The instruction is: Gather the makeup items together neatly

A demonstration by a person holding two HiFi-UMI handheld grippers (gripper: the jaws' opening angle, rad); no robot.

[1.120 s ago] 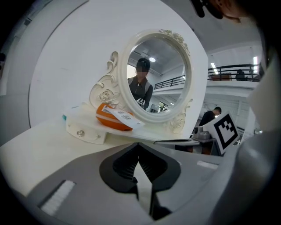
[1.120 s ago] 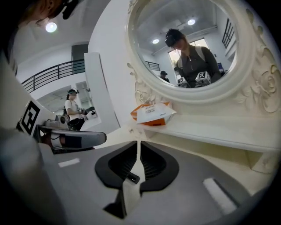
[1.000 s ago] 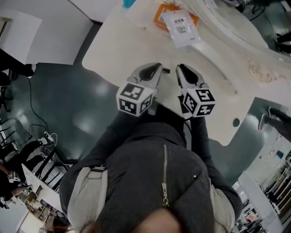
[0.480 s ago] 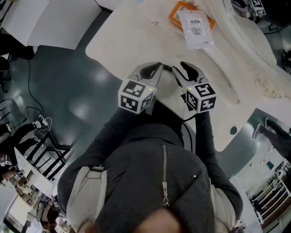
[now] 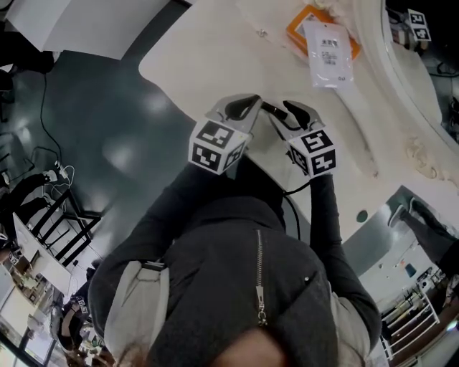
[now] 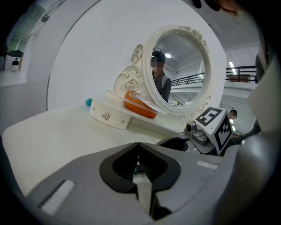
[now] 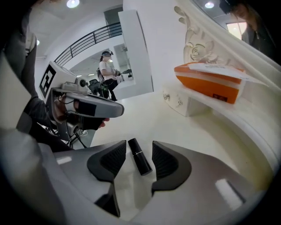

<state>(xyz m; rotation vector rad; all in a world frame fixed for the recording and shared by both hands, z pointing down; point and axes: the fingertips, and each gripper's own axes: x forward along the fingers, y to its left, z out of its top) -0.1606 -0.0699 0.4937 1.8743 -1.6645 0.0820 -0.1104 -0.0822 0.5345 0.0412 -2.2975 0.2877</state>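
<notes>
Table: white, over a dark floor.
Around: orange box with a white packet lying on it, on the ledge of an ornate mirror. Below the ledge is a small drawer with knobs, and a teal item sits at its far end. All are well apart from the grippers, and nothing stands between them and the lipstick.

Lipstick: black tube lying on the table between the right gripper's pads. No pad is seen pressing it.
Right gripper: jaws apart, having just been opening.
Left gripper: jaws together, tips meeting, just beside the right gripper.

Against a second ago: the right jaws then stood nearly closed, with the lipstick's end poking out toward the left gripper. Both grippers now sit further onto the table. The box and packet lie further right in the head view.

By view: only the right gripper view shows the whole tube and a distant person. Only the left gripper view shows the mirror glass. The head view shows the tube as a dark sliver.
</notes>
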